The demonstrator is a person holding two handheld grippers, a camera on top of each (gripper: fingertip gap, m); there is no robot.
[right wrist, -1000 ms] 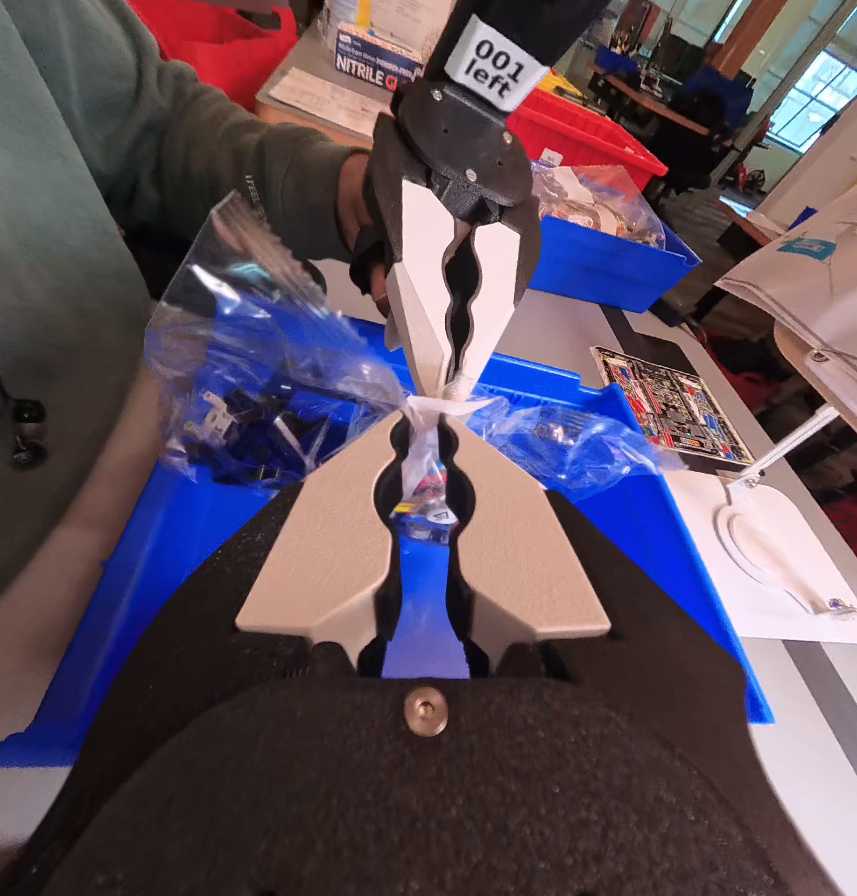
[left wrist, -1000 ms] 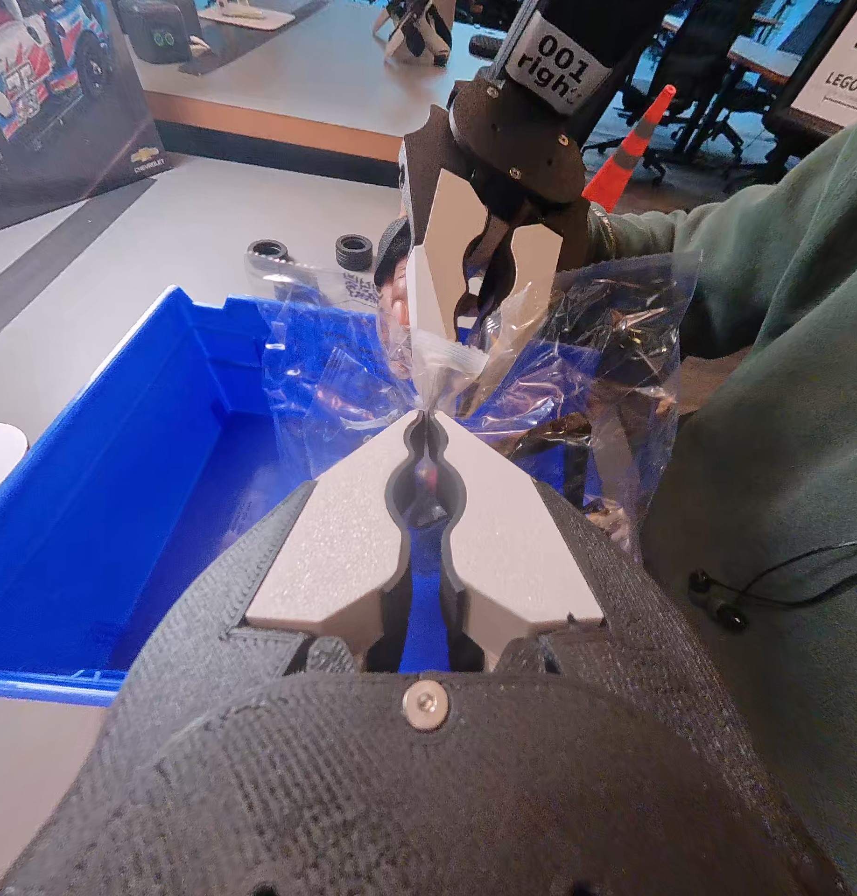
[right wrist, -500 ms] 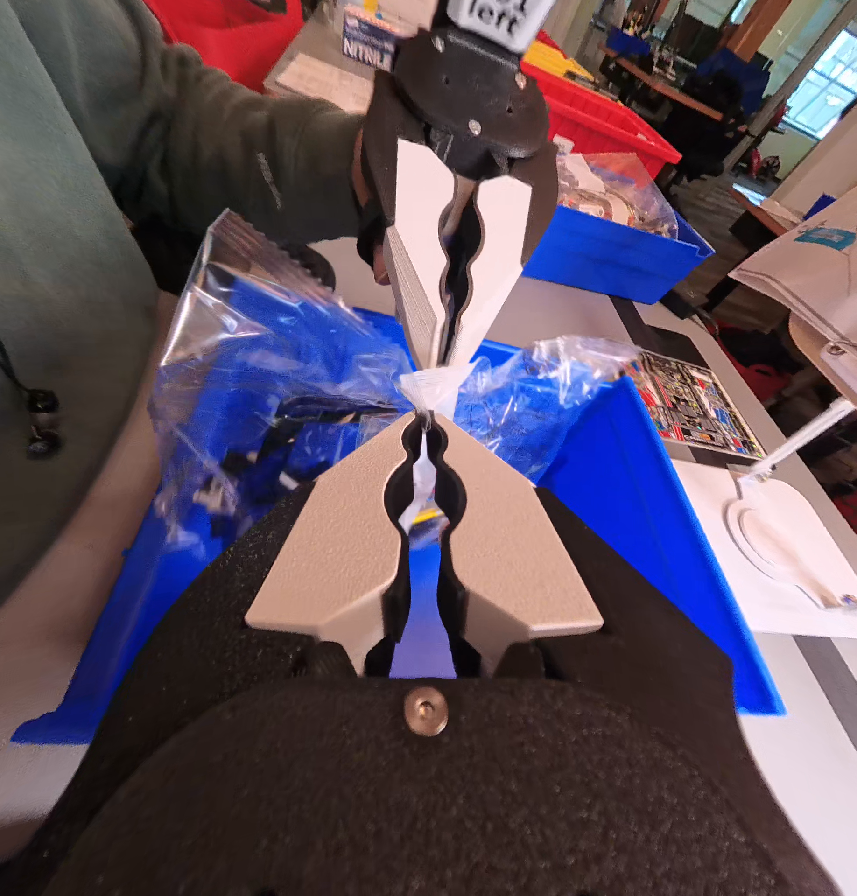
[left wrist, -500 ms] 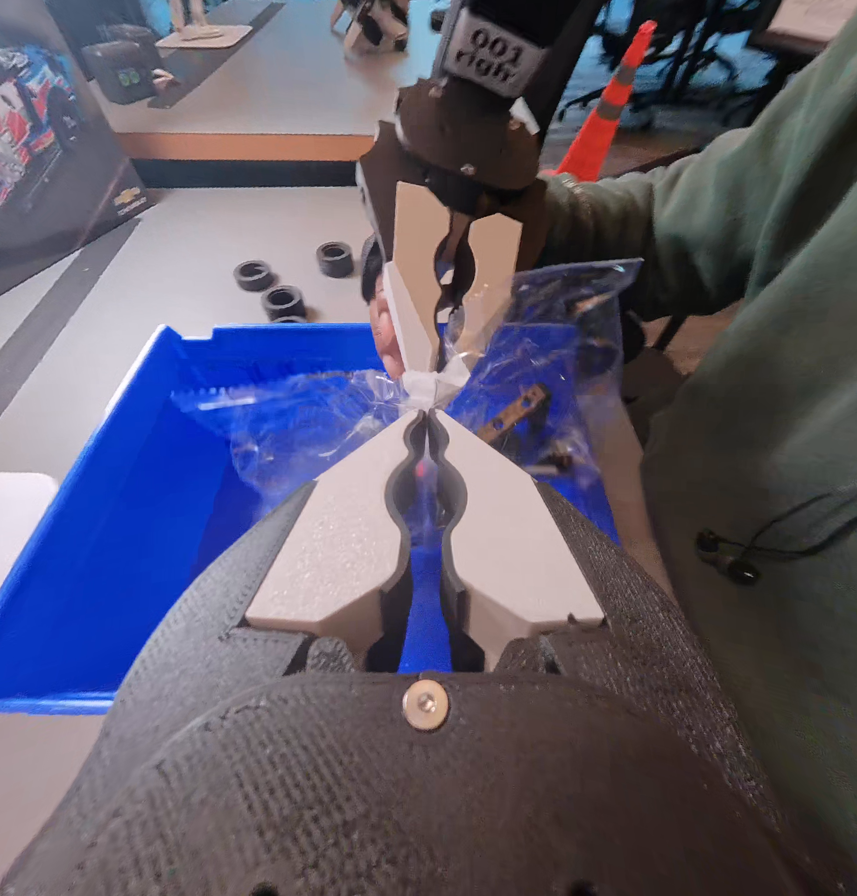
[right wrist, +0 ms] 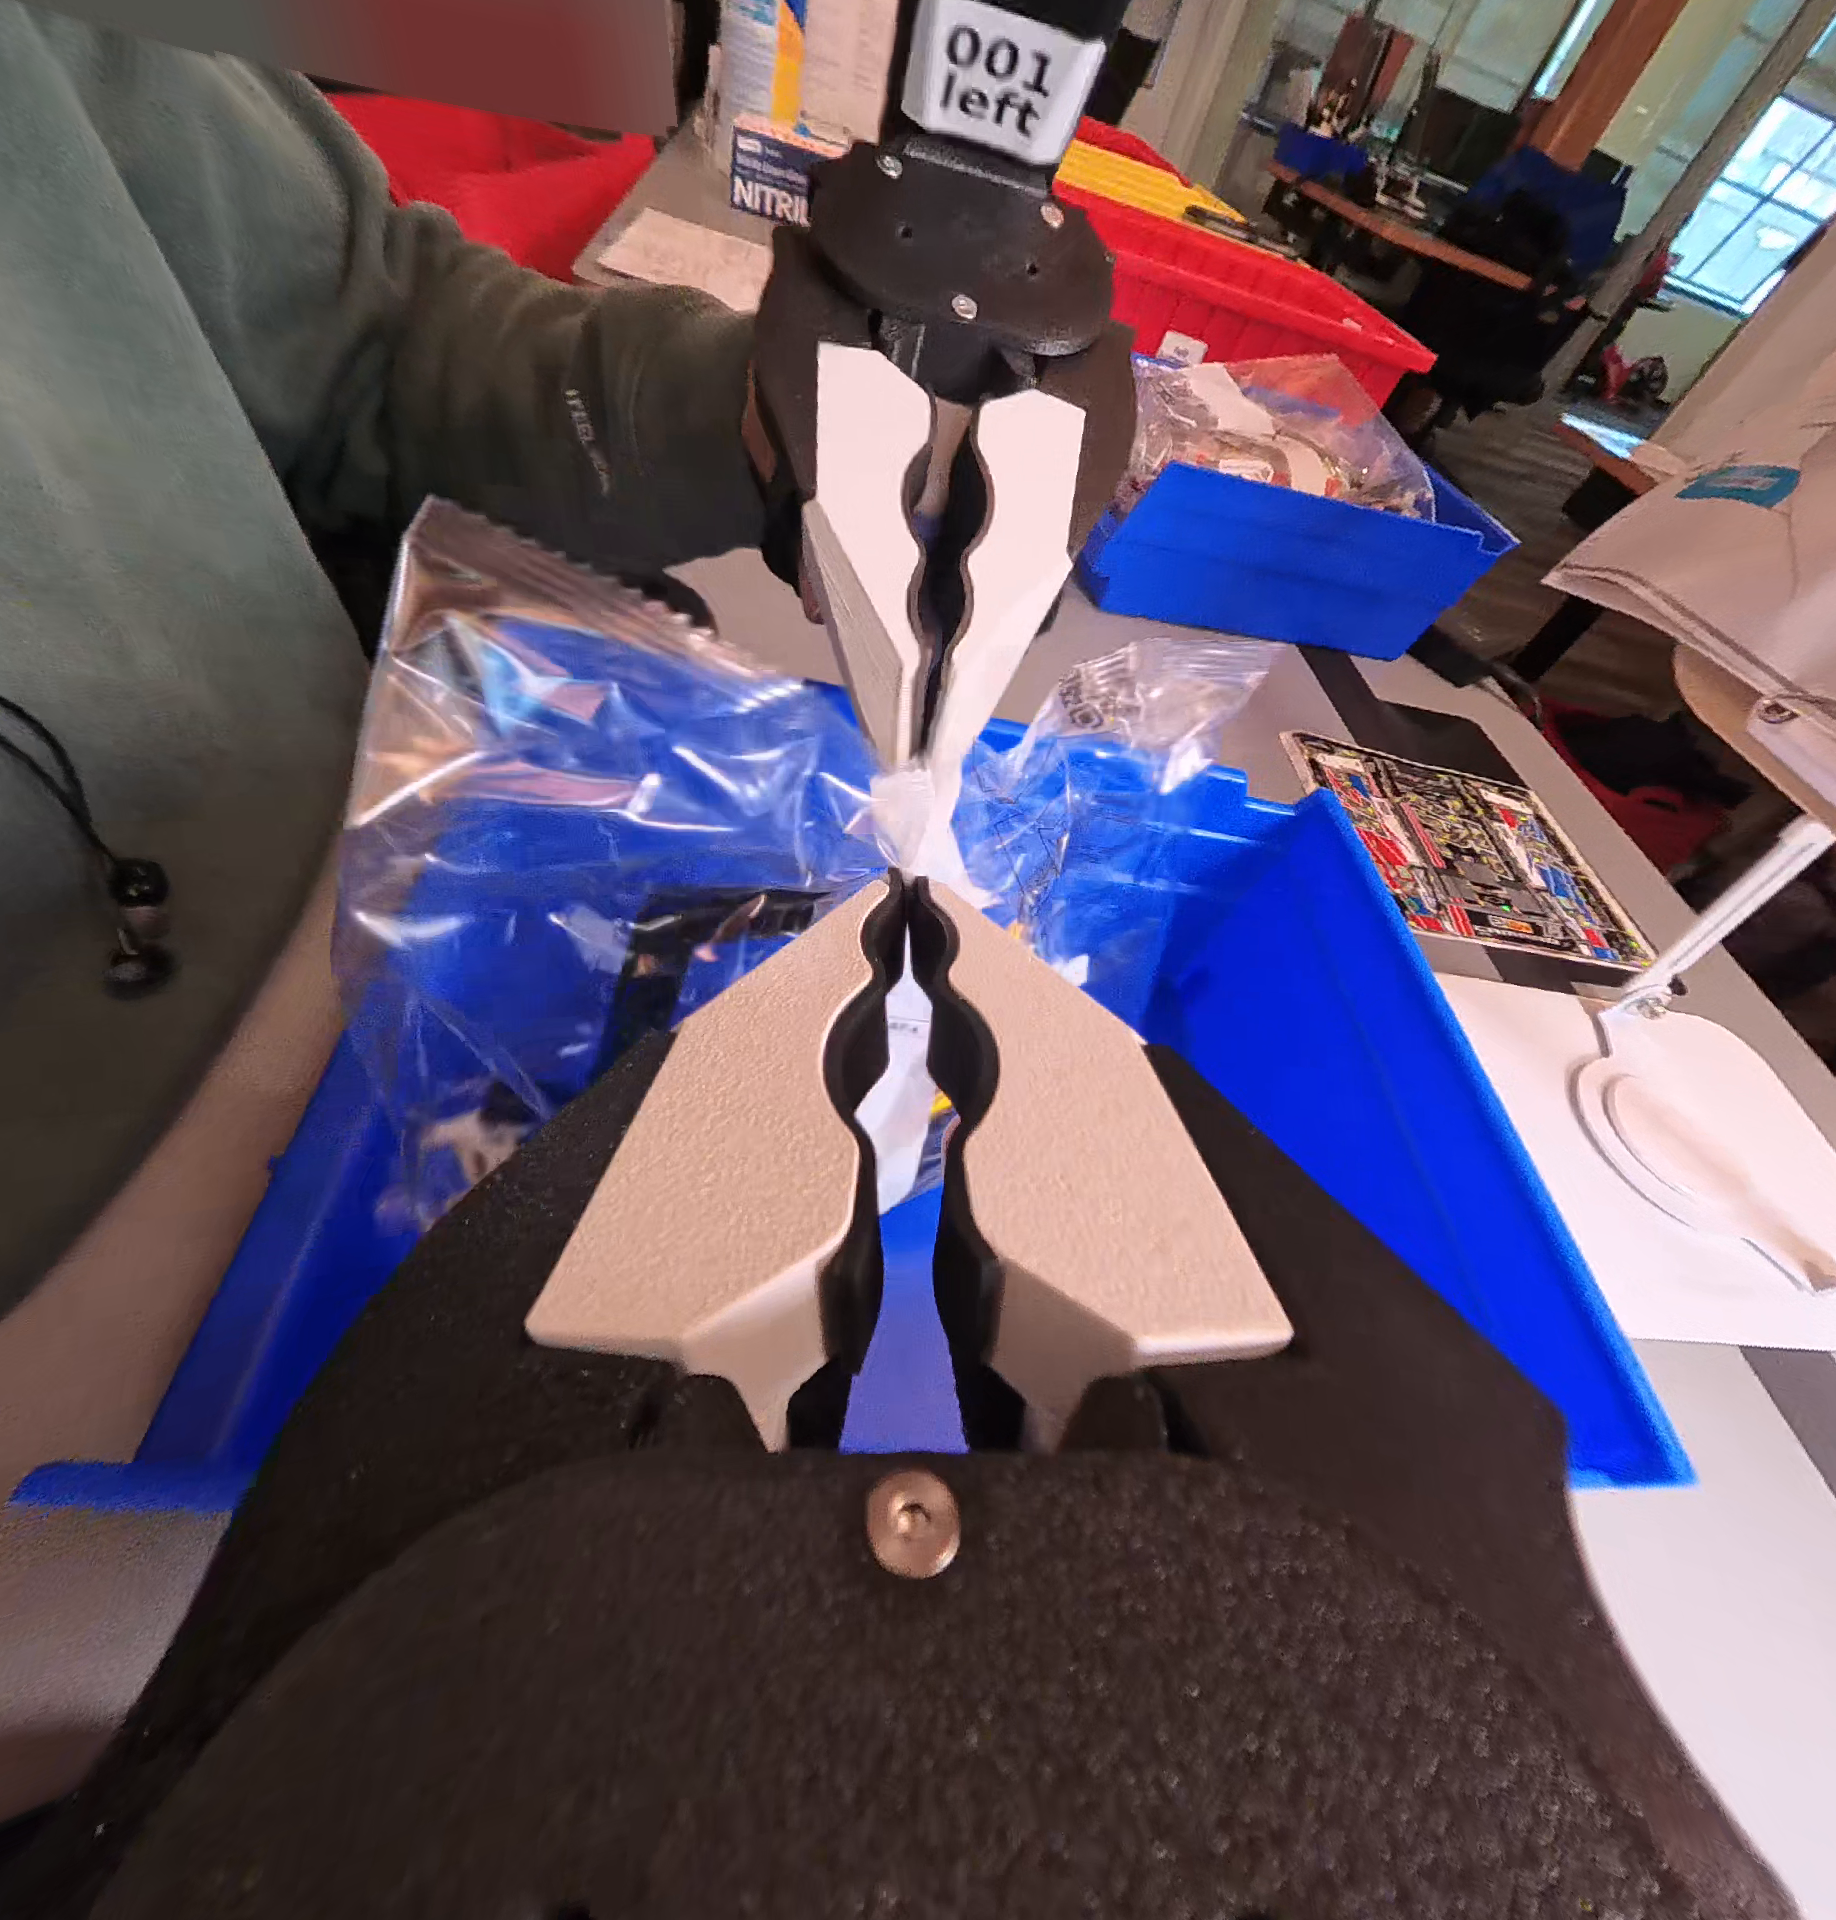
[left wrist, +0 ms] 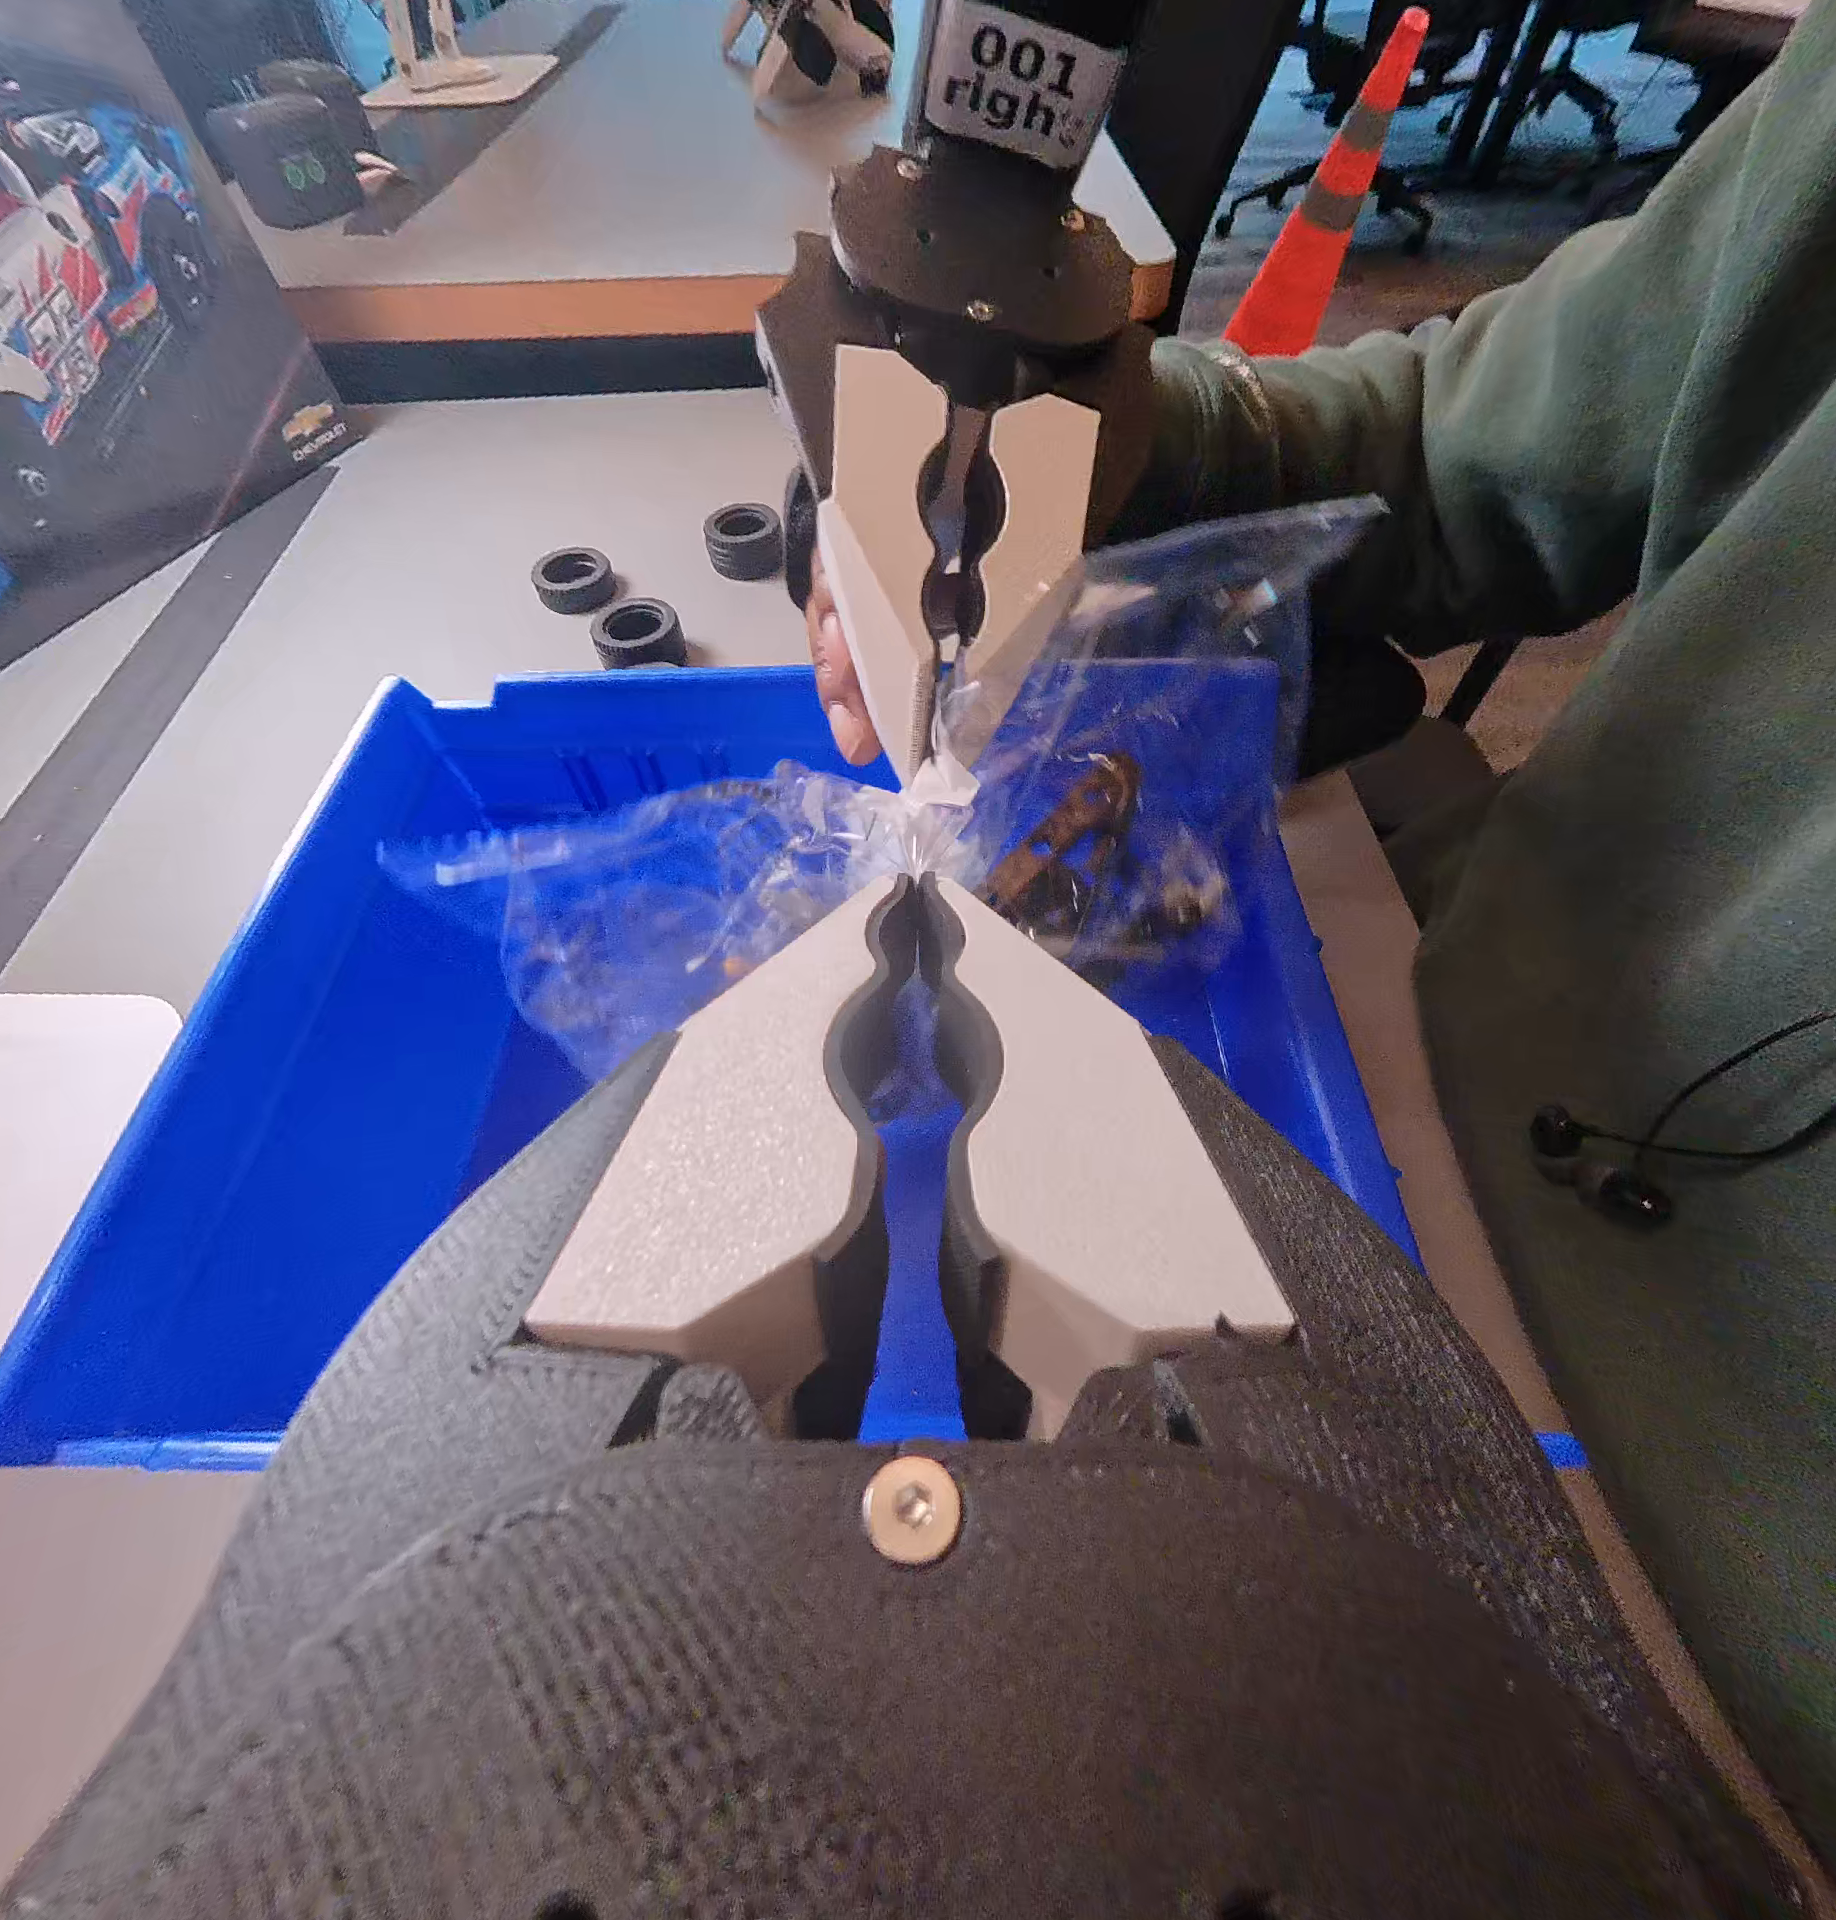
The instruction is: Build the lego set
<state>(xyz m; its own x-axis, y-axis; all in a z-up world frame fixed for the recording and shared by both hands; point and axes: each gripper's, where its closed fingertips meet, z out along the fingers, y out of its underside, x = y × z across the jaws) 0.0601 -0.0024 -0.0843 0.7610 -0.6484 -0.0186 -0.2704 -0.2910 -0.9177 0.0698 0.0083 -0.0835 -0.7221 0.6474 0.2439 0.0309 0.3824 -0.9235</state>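
Both claws pinch one clear plastic bag (left wrist: 685, 894) of loose building pieces above the blue bin (left wrist: 301, 1039), tips nearly meeting: the left claw (left wrist: 919, 883) is closed on a twisted knot of film, and the right claw (left wrist: 935, 727), entering from 12 o'clock, is closed on the same knot. The bag hangs over the bin's open interior, its fuller half toward 3 o'clock, where a dark brown piece (left wrist: 1070, 831) shows through the film. The film is likely thin, light, slippery and quick to stretch, so the gathered knot or the sealed edge should give firmer purchase than a flat panel; the hard pieces inside would probably scatter once it tears. The left wrist view alone shows three black tyres (left wrist: 639, 634) on the table at 11 o'clock and a boxed model-car picture (left wrist: 72, 281) at 10 o'clock. The right wrist view alone shows the bag's crimped edge (right wrist: 540, 551), a sticker sheet (right wrist: 1465, 852) at 2 o'clock and a second blue bin (right wrist: 1298, 561) holding more bags at 1 o'clock
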